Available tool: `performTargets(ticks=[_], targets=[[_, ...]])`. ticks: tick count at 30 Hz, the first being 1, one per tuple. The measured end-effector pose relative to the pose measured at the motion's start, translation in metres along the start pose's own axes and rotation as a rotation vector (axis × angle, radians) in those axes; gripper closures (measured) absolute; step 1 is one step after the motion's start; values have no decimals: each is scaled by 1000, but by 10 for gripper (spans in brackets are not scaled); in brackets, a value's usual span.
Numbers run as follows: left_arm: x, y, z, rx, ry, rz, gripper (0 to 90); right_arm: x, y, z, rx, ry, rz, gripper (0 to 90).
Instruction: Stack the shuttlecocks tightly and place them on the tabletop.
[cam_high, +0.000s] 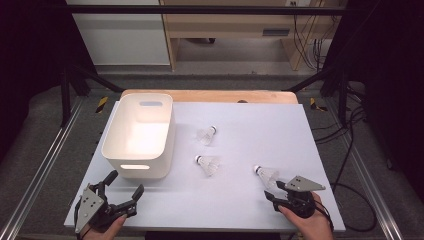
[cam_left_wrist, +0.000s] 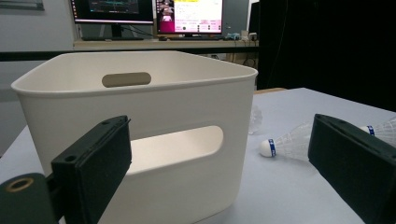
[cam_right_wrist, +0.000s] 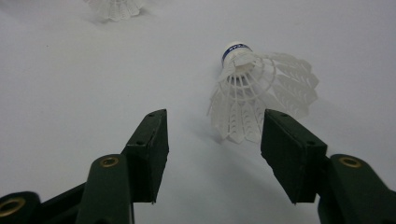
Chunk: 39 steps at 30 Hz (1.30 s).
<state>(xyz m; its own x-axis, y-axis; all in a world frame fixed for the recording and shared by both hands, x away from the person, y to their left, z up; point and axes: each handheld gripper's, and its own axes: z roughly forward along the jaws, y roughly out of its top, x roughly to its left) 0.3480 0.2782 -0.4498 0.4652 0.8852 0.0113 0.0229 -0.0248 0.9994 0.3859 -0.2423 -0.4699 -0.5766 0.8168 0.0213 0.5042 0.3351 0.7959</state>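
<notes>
Left gripper view: right tongs (cam_high: 274, 196), left tongs (cam_high: 126, 184) released | bin (cam_left_wrist: 140, 112) hides third shuttlecock (cam_left_wrist: 256, 119)

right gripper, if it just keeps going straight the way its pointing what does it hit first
Most likely the nearest shuttlecock, lying just ahead of the open right gripper, skirt toward it and slightly toward the right finger. Depth is unclear, so that finger might clip the feathers first.

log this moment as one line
left gripper: open, facing bin | right gripper: open, near shuttlecock, not gripping | two more shuttlecocks on table
</notes>
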Motion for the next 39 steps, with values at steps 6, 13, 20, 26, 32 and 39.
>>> performTargets(ticks=[6, 13, 20, 26, 32, 39], targets=[[0, -1, 3, 7, -6, 0, 59, 0, 6, 9, 18, 10, 17, 491], [2, -2, 5, 21, -24, -17, 46, -3, 17, 23, 57, 14, 18, 551], [5, -2, 9, 28, -54, -36, 46, 0, 24, 30, 88, 12, -18, 590], [6, -2, 12, 25, -58, -36, 47, 0, 26, 35, 104, 4, -31, 635], [7, -3, 11, 11, -43, -33, 51, 0, 28, 35, 115, 1, -42, 680], [7, -4, 10, 15, -37, -28, 54, -2, 28, 33, 126, -4, -47, 830]])
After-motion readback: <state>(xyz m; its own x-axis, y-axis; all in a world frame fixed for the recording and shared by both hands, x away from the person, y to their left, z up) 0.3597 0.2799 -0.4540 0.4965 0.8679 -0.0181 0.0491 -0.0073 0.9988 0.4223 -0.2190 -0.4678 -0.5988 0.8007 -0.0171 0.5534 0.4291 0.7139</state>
